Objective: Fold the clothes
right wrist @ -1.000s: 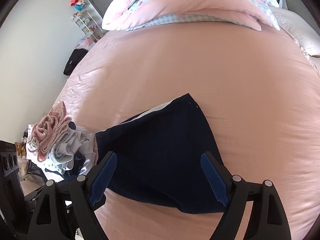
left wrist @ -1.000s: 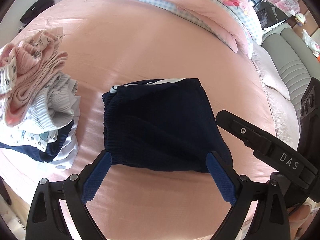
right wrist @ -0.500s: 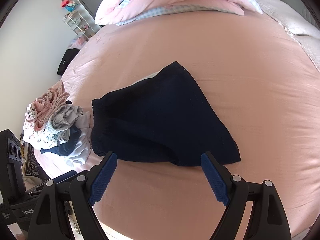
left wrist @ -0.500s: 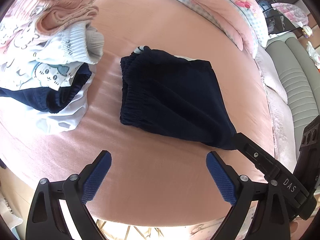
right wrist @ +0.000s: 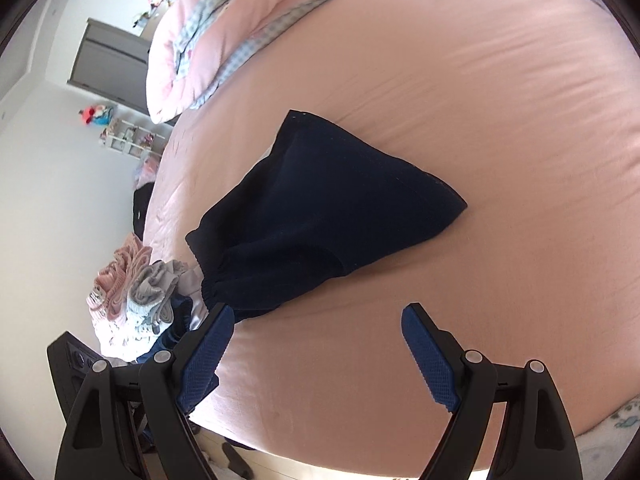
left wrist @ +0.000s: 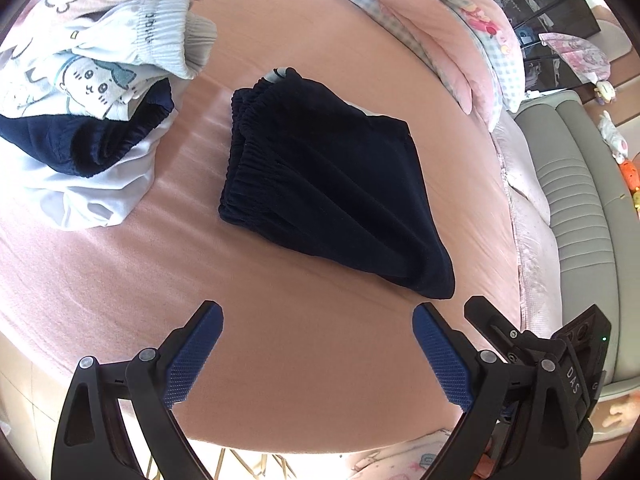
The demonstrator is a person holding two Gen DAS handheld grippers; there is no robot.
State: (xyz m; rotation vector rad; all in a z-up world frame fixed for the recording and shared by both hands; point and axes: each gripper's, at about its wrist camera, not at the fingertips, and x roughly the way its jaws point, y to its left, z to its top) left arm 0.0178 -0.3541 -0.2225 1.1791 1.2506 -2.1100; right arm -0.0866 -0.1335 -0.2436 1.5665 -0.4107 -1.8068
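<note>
Now the folded navy shorts point(left wrist: 320, 184) are seen lying flat on the pink bed point(left wrist: 304, 352), just beside a heap of clothes point(left wrist: 92, 92); the left hand-held gripper point(left wrist: 318, 320) is held wide open above bare sheet, nothing gripped; the right hand-held gripper point(right wrist: 318, 320) is likewise spread wide and empty, near the elastic waistband.

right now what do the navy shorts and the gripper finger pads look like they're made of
Navy shorts: soft matte knit, likely cotton jersey; gathered elastic waistband, limp folds, no sheen.
Finger pads of the left gripper: blue rubber-like material with a fine dimpled grip texture, on black, probably plastic, arms.
</note>
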